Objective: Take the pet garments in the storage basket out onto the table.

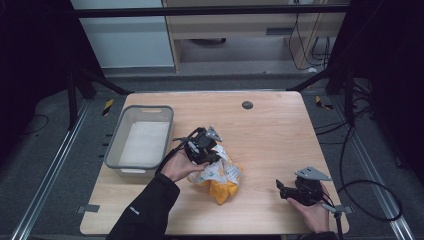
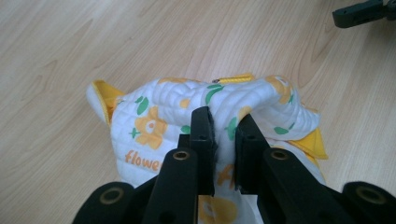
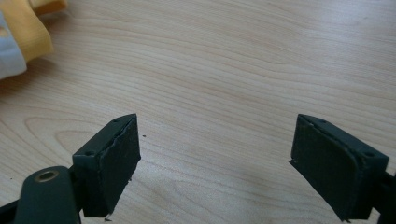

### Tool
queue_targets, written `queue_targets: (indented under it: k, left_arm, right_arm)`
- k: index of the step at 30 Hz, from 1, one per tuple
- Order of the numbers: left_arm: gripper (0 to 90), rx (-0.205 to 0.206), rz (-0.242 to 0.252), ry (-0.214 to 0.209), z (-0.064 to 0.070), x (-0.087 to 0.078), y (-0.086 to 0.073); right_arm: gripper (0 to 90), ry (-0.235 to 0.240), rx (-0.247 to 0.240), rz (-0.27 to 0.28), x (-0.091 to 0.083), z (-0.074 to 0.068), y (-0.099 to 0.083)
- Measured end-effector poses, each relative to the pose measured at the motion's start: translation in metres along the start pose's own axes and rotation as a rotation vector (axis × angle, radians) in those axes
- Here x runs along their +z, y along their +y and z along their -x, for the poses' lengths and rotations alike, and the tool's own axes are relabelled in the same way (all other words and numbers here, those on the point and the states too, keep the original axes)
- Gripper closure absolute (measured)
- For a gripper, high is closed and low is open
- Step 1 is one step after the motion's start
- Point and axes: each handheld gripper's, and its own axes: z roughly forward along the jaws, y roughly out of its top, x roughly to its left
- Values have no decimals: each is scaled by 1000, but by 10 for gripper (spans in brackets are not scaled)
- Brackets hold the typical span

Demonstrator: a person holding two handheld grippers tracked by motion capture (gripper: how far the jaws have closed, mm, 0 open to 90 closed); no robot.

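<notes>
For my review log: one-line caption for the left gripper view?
Left gripper pinches a fold of the quilted flower-print cloth on the wooden table.

Quilted cloth garment [image 2: 177, 105], soft and matt with a flower print; pale wood-grain desk [image 3: 224, 60], smooth; grey plastic bin [image 1: 116, 145]; matt black gripper [image 2: 224, 135].

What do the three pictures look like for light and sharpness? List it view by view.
High view: table evenly lit, surroundings almost black, bin and cloth small and soft. Left gripper view: bright, cloth sharp where the left gripper pinches it, near jaw bases blurred. Right gripper view: wood grain crisp, soft shadow under the open right gripper.
</notes>
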Motion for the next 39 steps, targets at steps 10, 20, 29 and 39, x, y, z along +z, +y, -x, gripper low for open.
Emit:
queue_targets:
  k: [10, 20, 29, 39]
  left_arm:
    - [674, -25, 12, -3, -4, 3, -6]
    - [436, -62, 81, 33, -9, -20, -22]
    - [325, -133, 158, 89, -14, -41, -49]
    - [276, -189, 279, 171, -10, -65, -97]
  right_arm:
    - [153, 3, 6, -5, 0, -1, 0]
    - [152, 2, 6, -8, 0, -1, 0]
    - [147, -1, 12, 0, 0, 0, 0]
    - [143, -6, 12, 3, 0, 0, 0]
